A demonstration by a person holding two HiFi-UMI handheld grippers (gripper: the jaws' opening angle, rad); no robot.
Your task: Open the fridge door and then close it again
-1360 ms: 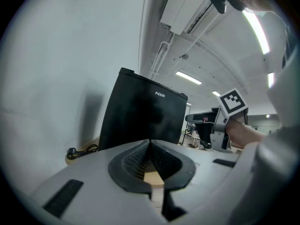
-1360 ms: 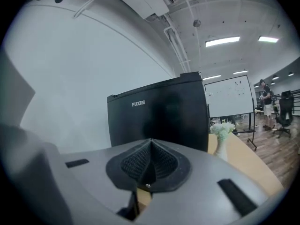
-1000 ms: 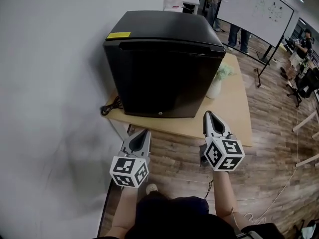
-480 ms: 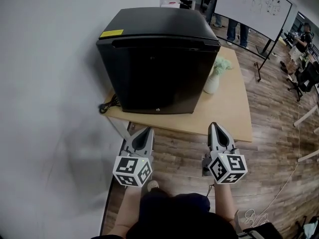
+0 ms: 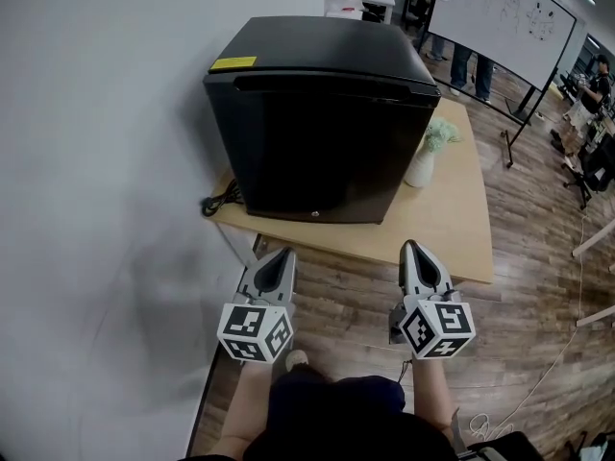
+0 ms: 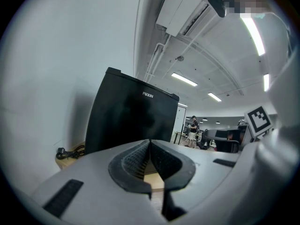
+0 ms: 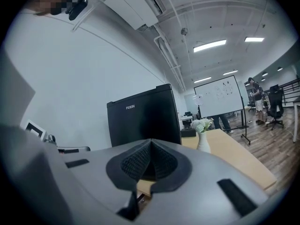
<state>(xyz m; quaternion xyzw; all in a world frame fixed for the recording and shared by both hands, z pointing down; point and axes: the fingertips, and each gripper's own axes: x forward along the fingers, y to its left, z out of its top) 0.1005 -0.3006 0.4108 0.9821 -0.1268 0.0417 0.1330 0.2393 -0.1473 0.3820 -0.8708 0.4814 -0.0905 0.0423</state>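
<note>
A black mini fridge (image 5: 327,113) stands on a light wooden table (image 5: 452,229) against the white wall, its door closed and facing me. Both grippers hover in front of the table, short of its front edge and well apart from the fridge. My left gripper (image 5: 283,254) is shut with nothing in it; in the left gripper view its pads (image 6: 140,156) meet at the tips before the fridge (image 6: 131,121). My right gripper (image 5: 411,246) is shut and empty too. In the right gripper view the fridge (image 7: 143,121) rises beyond the closed pads (image 7: 161,161).
A white vase of flowers (image 5: 423,166) stands on the table just right of the fridge. A black power cord (image 5: 219,203) lies at the table's left corner. A whiteboard (image 5: 519,17) and people (image 5: 471,65) are at the back right, over wooden floor (image 5: 538,315).
My right gripper has drawn back from the table's front edge toward my body. The left gripper has hardly moved. The fridge door stays closed.
</note>
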